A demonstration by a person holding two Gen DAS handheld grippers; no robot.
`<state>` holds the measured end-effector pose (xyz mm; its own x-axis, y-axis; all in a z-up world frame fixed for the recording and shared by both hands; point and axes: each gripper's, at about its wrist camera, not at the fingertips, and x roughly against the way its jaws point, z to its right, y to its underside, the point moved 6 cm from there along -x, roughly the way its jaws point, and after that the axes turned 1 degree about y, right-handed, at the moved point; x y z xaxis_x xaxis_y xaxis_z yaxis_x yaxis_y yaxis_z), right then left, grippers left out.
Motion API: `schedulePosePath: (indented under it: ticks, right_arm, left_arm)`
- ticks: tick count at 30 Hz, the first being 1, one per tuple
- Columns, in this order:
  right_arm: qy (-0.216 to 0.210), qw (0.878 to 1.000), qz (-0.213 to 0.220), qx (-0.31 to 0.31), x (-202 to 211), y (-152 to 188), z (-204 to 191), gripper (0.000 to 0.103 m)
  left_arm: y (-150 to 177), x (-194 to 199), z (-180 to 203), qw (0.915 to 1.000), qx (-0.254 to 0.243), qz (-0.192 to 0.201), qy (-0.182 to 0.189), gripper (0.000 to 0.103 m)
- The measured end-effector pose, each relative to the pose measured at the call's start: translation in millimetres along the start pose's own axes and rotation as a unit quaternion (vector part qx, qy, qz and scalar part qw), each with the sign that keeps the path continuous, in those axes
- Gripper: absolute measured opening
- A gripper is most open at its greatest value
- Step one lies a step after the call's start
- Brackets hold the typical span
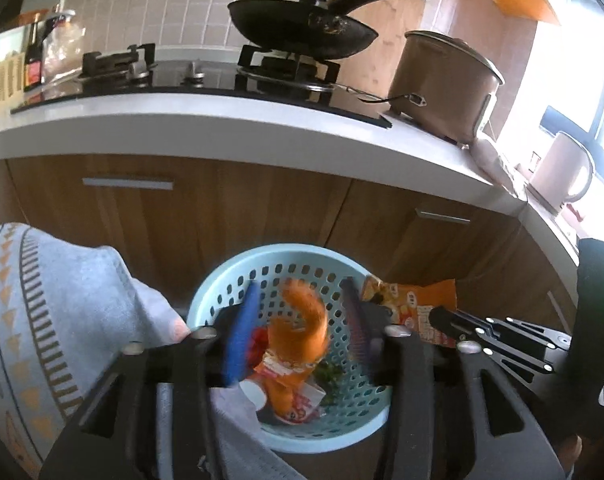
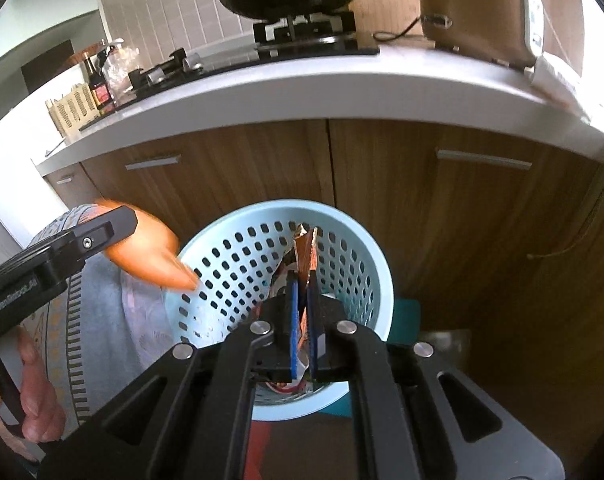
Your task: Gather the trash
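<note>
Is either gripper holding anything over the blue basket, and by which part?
The right gripper is shut on an orange wrapper, near its lower end. The left gripper is open; another orange wrapper hangs free between its fingers.

falling orange wrapper (image 1: 302, 320): motion-blurred | basket (image 1: 354, 436) bottom: hidden by trash

White countertop (image 1: 230, 120) with black hob (image 1: 206, 84), brown cooker (image 1: 442, 88).

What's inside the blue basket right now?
The blue perforated basket holds an orange snack wrapper between the left gripper's open fingers, red-and-white packaging and something green. The bottom is mostly covered. The right gripper grips another wrapper above it.
</note>
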<state>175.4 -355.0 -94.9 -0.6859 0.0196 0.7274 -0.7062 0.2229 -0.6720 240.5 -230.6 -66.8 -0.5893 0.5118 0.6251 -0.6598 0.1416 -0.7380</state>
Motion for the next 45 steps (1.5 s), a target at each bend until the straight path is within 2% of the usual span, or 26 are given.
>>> schedulePosePath:
  ticks: [6,9,11,13,14,15,18,20,21,22,27,31,35,45]
  right_arm:
    - [-0.009,1.000,-0.010,-0.001,-3.5,3.7,-1.4,0.006]
    - [-0.013,1.000,-0.006,0.000,0.1,3.9,-5.5,0.011]
    - [-0.019,1.000,-0.002,0.000,4.3,3.5,-9.2,0.019]
    - [-0.023,1.000,0.010,0.001,12.5,3.2,-14.7,0.042]
    - [-0.022,1.000,0.020,0.004,18.6,2.7,-18.8,0.048]
    - [-0.022,0.999,0.028,0.007,23.2,2.6,-22.3,0.052]
    - [-0.027,0.998,0.051,0.011,40.9,2.1,-34.4,0.053]
    - [-0.028,0.997,0.077,0.010,58.0,1.4,-43.9,0.064]
    - [-0.026,0.996,0.088,0.011,64.9,1.0,-46.7,0.074]
    - [-0.027,0.994,0.104,0.014,74.3,0.7,-52.2,0.078]
    - [-0.014,0.986,0.165,0.034,110.1,3.0,-78.2,0.081]
    - [-0.002,0.980,0.196,0.041,124.8,6.2,-92.8,0.084]
    - [0.008,0.979,0.196,0.049,121.1,12.5,-102.7,0.084]
    - [0.006,0.982,0.184,0.042,102.0,19.6,-117.1,0.084]
  left_arm:
    - [-1.6,7.7,-10.9,0.9999,0.007,0.007,-0.009,0.057]
    - [-2.5,18.5,-17.0,0.9998,0.013,0.015,-0.009,0.064]
    - [-2.0,30.2,-21.8,0.9995,0.015,0.026,-0.012,0.071]
    - [-0.5,43.6,-26.5,0.9990,0.018,0.039,-0.015,0.080]
    - [0.9,51.2,-29.3,0.9985,0.019,0.047,-0.021,0.082]
    - [1.9,57.5,-31.4,0.9980,0.020,0.054,-0.027,0.085]
    - [7.6,80.5,-37.4,0.9958,0.015,0.077,-0.047,0.088]
    - [15.1,100.4,-42.3,0.9930,0.007,0.095,-0.070,0.089]
    - [17.0,106.7,-43.6,0.9919,0.004,0.101,-0.077,0.091]
    - [21.5,117.6,-44.8,0.9898,-0.001,0.112,-0.088,0.091]
    - [35.5,152.0,-48.7,0.9829,-0.010,0.142,-0.117,0.092]
    - [46.4,174.2,-50.7,0.9758,-0.020,0.165,-0.142,0.093]
    - [55.2,179.9,-57.5,0.9720,-0.033,0.169,-0.160,0.095]
    - [72.6,175.4,-98.7,0.9627,-0.006,0.163,-0.216,0.095]
